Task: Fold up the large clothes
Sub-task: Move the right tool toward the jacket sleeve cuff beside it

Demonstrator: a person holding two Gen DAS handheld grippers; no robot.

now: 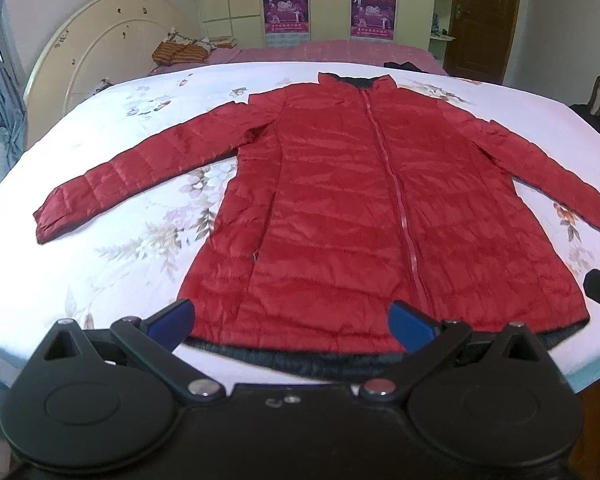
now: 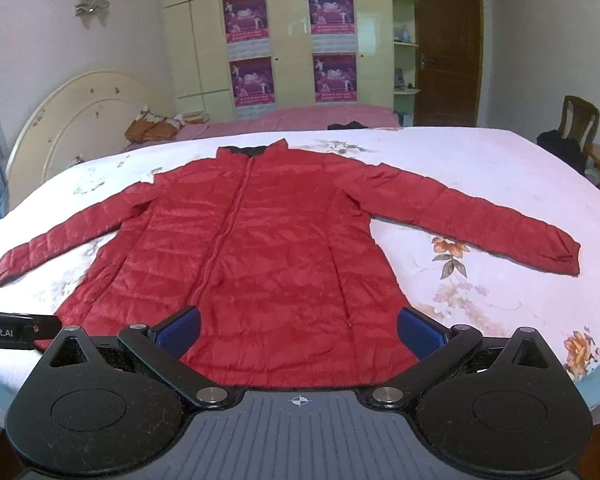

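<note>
A floral bedsheet covered the bed, and on it a red quilted jacket lay flat, zipped, sleeves spread, collar far. Its hem lay just ahead of both tongs. The left gripper and right gripper gaped wide, holding nothing.

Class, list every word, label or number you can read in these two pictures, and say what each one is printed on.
"Robot.AI": white lettering on the left gripper, at the left edge of the right wrist view.
Wardrobe posters: print too small and blurred to read.
Red jacket: no readable label.
</note>
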